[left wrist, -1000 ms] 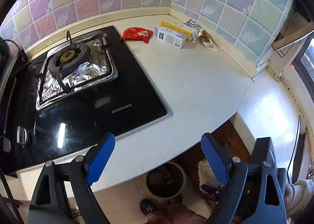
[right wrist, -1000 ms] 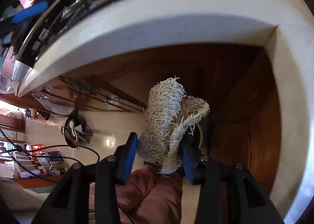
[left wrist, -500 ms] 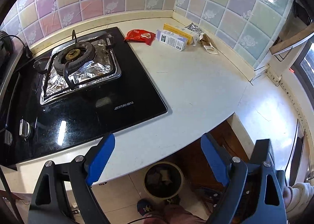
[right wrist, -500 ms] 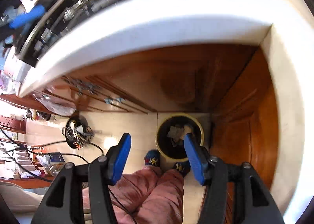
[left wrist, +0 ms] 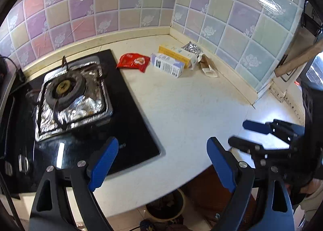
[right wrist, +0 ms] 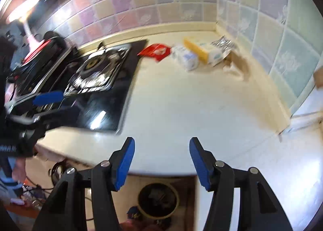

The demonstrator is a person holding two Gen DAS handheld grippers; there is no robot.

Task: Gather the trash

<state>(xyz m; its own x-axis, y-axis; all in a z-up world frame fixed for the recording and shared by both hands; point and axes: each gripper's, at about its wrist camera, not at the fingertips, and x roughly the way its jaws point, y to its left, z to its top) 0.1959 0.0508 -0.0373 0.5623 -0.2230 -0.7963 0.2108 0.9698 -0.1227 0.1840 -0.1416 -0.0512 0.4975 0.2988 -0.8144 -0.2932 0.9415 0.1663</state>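
Trash lies in the far corner of the white counter (left wrist: pixel 187 113): a red wrapper (left wrist: pixel 133 62), a white and purple box (left wrist: pixel 167 64), a yellow box (left wrist: pixel 175 55), crumpled foil (left wrist: pixel 191 48) and a brown and white scrap (left wrist: pixel 209 67). The same pile shows in the right wrist view: red wrapper (right wrist: pixel 155 51), white box (right wrist: pixel 185 57), yellow box (right wrist: pixel 201 50). A round trash bin (right wrist: pixel 158 200) stands on the floor below the counter edge; it also shows in the left wrist view (left wrist: pixel 165 204). My left gripper (left wrist: pixel 161 162) is open and empty. My right gripper (right wrist: pixel 160 160) is open and empty.
A black gas hob (left wrist: pixel 80 109) with a foil-lined burner (left wrist: pixel 66 89) fills the counter's left side. Tiled walls (left wrist: pixel 232 18) meet at the far corner. A red and black appliance (right wrist: pixel 44 49) sits left of the hob. My right gripper shows at right in the left wrist view (left wrist: pixel 262 136).
My right gripper let go of the loofah scrap over the bin, then swung up from under the counter to face the countertop. My left gripper moved slightly forward, still open.
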